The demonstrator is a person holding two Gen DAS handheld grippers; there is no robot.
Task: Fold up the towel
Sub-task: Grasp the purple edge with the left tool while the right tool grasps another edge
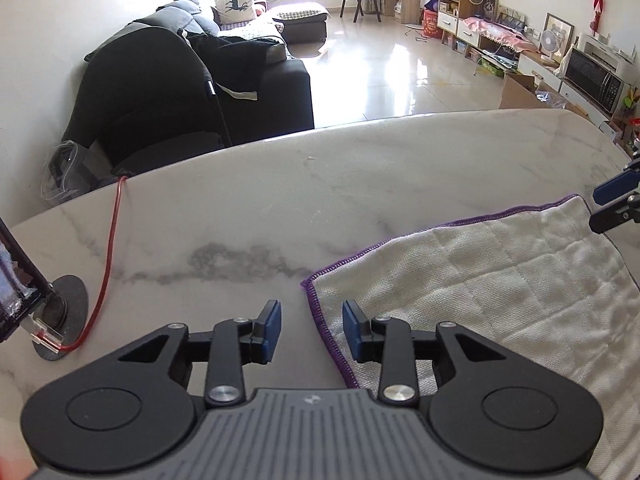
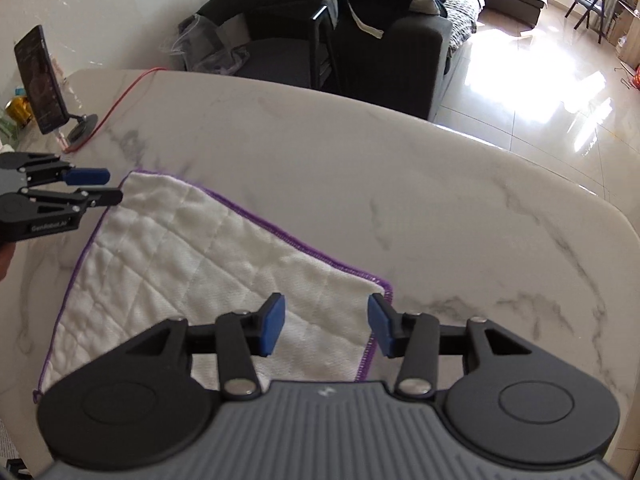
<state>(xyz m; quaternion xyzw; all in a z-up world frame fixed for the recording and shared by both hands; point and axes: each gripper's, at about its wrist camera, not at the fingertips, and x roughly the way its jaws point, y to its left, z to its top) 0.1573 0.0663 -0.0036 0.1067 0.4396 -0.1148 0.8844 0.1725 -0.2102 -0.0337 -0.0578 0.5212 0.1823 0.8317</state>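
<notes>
Both claws gaping, holding nothing; towel (image 2: 208,280) lies flat on the table (image 2: 440,208), its far corners right by my left claw (image 1: 311,330) and right claw (image 2: 326,330); looks like pre-grab, so next I pinch both corners evenly.

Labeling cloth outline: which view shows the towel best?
Right wrist view: the towel shows nearly whole, with most of its purple hem and three corners visible. Left wrist view shows only part; the right side runs out of frame.
</notes>
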